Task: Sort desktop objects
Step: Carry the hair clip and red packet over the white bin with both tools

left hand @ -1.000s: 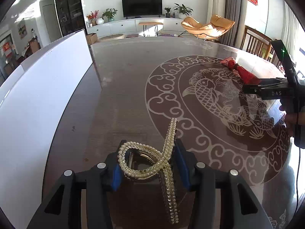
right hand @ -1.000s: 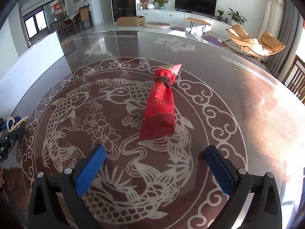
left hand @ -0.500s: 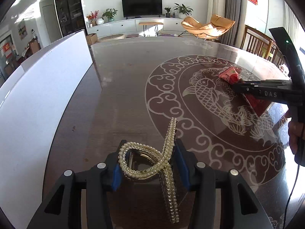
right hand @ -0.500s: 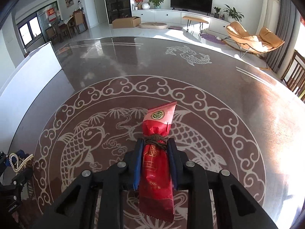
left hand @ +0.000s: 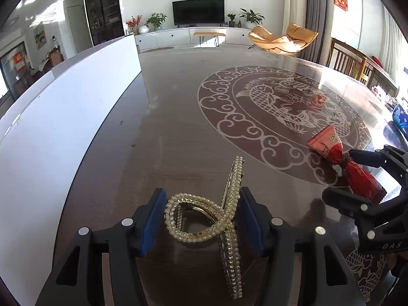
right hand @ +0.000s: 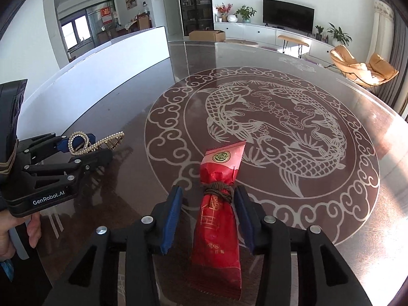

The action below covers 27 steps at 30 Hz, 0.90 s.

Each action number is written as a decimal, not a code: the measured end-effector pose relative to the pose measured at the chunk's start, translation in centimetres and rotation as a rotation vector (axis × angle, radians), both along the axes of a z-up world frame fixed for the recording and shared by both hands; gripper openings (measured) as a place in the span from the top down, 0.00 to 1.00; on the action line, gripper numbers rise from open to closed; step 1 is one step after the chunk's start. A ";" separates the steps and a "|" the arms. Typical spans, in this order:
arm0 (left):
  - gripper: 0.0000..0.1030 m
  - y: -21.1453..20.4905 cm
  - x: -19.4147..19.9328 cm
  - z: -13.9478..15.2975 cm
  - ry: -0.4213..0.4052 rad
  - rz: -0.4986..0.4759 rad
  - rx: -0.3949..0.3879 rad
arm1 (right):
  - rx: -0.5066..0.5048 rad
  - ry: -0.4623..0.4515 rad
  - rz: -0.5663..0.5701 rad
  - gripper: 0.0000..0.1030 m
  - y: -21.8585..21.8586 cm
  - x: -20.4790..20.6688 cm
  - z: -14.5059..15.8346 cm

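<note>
Jaws of the left gripper (left hand: 201,196) have just been opening and now stand released, with the hair clip (left hand: 230,199) between the 2 blue pads (left hand: 153,216); we cannot tell whether the right-hand pad still brushes it. We see the clip resting on the bench (left hand: 178,127). It is gold metal edged with rows of small pearls and clear stones, twisted into a loop with 1 arm rising upright and a spring and comb teeth inside the loop.

Jaws of the right gripper (right hand: 207,191) have also just been opening and are released. The red packet (right hand: 216,227) lies lengthwise on the bench between them, with a clear gap on its left side. We see a long glossy red wrapper, cinched near its far end by a brown cord (right hand: 218,191) tied in a knot, above which the flat sealed end fans out and carries 1 round gold seal (right hand: 221,156). Gold print runs down the body, too small for us to read.

On the left gripper's black body we read "GenRobot.AI" (right hand: 48,200), with a hand (right hand: 15,232) around the handle below it. On the right gripper's body we read "DAS" (left hand: 391,245).

Beyond both, the dark bench carries a pale fish medallion (right hand: 267,132), and a white panel (left hand: 63,127) stands along its left edge.
</note>
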<state>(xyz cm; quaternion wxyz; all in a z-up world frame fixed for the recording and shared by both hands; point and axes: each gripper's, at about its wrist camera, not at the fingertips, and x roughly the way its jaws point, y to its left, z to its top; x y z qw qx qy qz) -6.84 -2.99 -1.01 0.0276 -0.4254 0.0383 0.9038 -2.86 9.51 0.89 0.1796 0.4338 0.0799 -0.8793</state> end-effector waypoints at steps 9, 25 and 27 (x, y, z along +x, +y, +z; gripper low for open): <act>0.10 -0.4 -0.8 -0.4 -0.040 0.047 0.021 | 0.029 -0.025 -0.028 0.00 0.5 -1.0 -0.3; 0.08 -0.6 -0.8 -0.6 -0.045 0.052 0.021 | 0.030 -0.025 -0.028 0.00 0.4 -1.1 -0.3; 0.08 -0.6 -0.8 -0.6 -0.045 0.051 0.020 | 0.030 -0.025 -0.028 0.00 0.5 -1.0 -0.3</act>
